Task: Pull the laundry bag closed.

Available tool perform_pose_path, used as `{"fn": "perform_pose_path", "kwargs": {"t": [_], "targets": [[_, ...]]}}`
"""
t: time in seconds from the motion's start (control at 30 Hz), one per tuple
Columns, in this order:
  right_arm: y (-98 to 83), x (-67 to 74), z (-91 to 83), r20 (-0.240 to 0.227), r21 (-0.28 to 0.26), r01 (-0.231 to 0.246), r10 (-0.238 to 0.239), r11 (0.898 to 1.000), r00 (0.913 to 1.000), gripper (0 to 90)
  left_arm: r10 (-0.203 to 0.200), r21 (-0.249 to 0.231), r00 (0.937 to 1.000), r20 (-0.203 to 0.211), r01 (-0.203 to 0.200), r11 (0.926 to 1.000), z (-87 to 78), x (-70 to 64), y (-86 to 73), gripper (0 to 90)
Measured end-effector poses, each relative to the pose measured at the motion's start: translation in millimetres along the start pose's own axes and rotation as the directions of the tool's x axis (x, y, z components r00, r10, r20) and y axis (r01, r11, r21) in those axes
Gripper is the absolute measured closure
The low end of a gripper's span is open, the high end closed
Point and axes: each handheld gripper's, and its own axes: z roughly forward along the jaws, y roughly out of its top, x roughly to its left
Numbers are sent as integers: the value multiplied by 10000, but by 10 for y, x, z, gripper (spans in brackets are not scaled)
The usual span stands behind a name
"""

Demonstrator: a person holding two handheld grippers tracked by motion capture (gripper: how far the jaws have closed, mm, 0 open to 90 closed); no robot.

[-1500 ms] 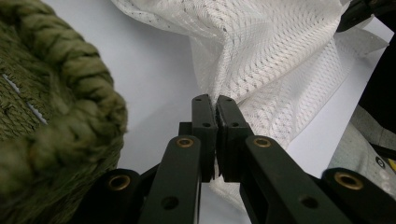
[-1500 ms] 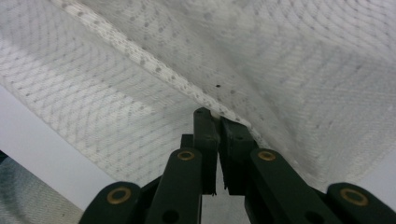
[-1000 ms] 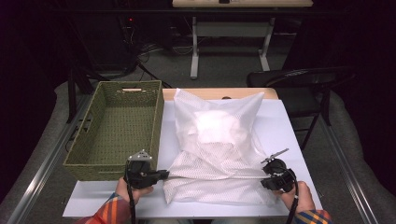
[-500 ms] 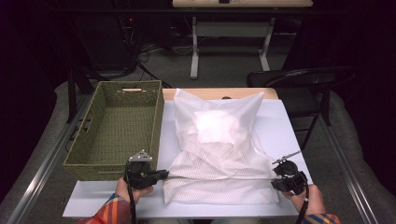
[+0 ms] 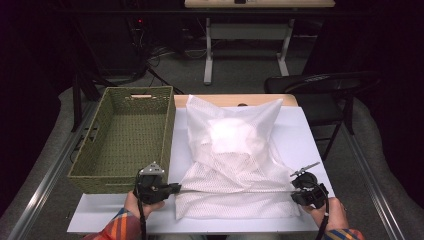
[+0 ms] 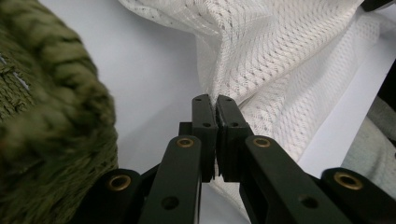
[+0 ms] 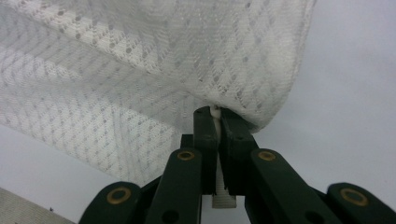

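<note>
Mesh fabric (image 5: 235,165), white and loosely crumpled, lies on the white table (image 5: 310,135) in the high view, just right of the green woven basket (image 5: 125,135). Its far part is heaped and bright, its near part spread toward you in a wide fold. Your left gripper (image 5: 172,188) sits at the near left corner of the cloth, close to the basket's near right corner, jaws pointing right into the fabric edge. Your right gripper (image 5: 295,186) sits at the near right corner, well apart from the left one, with the cloth stretched between the two. Your sleeves come in from the bottom edge.

In the left gripper view, your left gripper (image 6: 216,105) has its jaws pressed together, and the mesh fabric (image 6: 280,56) runs right into the tips, so you have a pinch of its edge. The cloth rises away to the upper right in folds. The green woven basket (image 6: 46,116) looms close and blurred at the left, with bare white table (image 6: 149,70) between it and the cloth.

In the right gripper view, your right gripper (image 7: 214,112) is likewise clamped tight, with a thin white strip of the fabric's hem caught between the jaws and showing again lower down between them. The mesh fabric (image 7: 154,60) lifts up from the tips and spreads across the top, hanging clear of the table (image 7: 345,116) at its right edge.
</note>
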Motion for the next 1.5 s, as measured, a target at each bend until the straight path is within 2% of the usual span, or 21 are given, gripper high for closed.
{"fn": "perform_pose_path", "kwargs": {"t": [0.07, 0.13, 0.3, 0.4, 0.47, 0.53, 0.6, 0.7, 0.73, 0.8, 0.83, 0.9, 0.97, 1.0, 1.1, 1.23, 1.37, 1.47, 1.5], "targets": [[7, 17, -2, -12, 6, 118, -118, 9999, 9999, 860, -36, -11, 10000, -27, 36, 10000, 0, -9, 3, 863], [11, 22, -16, -55, -127, 266, -266, 9996, 9996, 857, 89, 24, 10000, 7, -89, 10000, 2, -26, 5, 854], [8, 19, -17, -92, -182, 236, -238, 9996, 9997, 835, 196, 174, 9997, 132, -198, 9997, -9, -35, -9, 799], [14, 39, -34, -13, -131, 300, -300, 9995, 9995, 803, 585, 386, 9983, -56, -582, 9976, -24, -77, -14, 741], [20, 56, -43, 57, -178, 495, -494, 9986, 9988, 758, 768, 524, 9969, -161, -759, 9957, -31, -99, -16, 700], [19, 72, -61, 38, -264, 481, -480, 9985, 9988, 722, 824, 638, 9965, -140, -814, 9946, -35, -112, -23, 636], [15, 75, -78, 6, -324, 491, -491, 9983, 9988, 660, 951, 925, 9954, -104, -938, 9913, -47, -126, -33, 518], [7, 69, -92, -156, -421, 577, -584, 9974, 9982, 504, 1143, 1226, 9934, 16, -1136, 9859, -98, -145, -46, 397], [8, 71, -103, -74, -419, 577, -581, 9975, 9983, 467, 1249, 1259, 9922, -20, -1236, 9843, -117, -157, -52, 377], [9, 70, -119, 423, -406, 850, -833, 9956, 9956, 359, 1455, 1172, 9893, -141, -1429, 9828, -184, -184, -81, 347], [8, 68, -138, 502, -458, 867, -844, 9952, 9952, 324, 1534, 1154, 9880, -181, -1504, 9819, -229, -192, -98, 331], [1, 48, -175, 389, -615, 820, -797, 9947, 9961, 239, 1594, 1136, 9870, -221, -1559, 9812, -306, -184, -124, 303], [-11, 29, -195, 390, -759, 886, -858, 9932, 9955, 194, 1478, 975, 9886, -299, -1443, 9847, -384, -171, -152, 283], [-19, 28, -198, 409, -767, 914, -884, 9929, 9952, 182, 1468, 972, 9885, -365, -1427, 9850, -414, -165, -158, 275], [-34, 23, -199, 885, -648, 1193, -1134, 9907, 9896, 153, 1349, 798, 9888, -632, -1298, 9883, -545, -127, -186, 252], [-55, -3, -223, 951, -826, 1280, -1201, 9883, 9882, 104, 1124, 579, 9894, -922, -1074, 9925, -678, -57, -233, 227], [-94, -44, -269, 1002, -1183, 1159, -1043, 9862, 9895, 39, 795, 178, 9887, -1268, -779, 9968, -826, 37, -315, 218], [-134, -86, -270, 1252, -1190, 1091, -940, 9869, 9877, 37, 842, -281, 9870, -1371, -889, 9956, -939, 87, -369, 213], [-146, -99, -271, 1343, -1160, 1081, -922, 9874, 9866, 25, 835, -319, 9844, -1549, -895, 9955, -976, 111, -384, 210]]}}
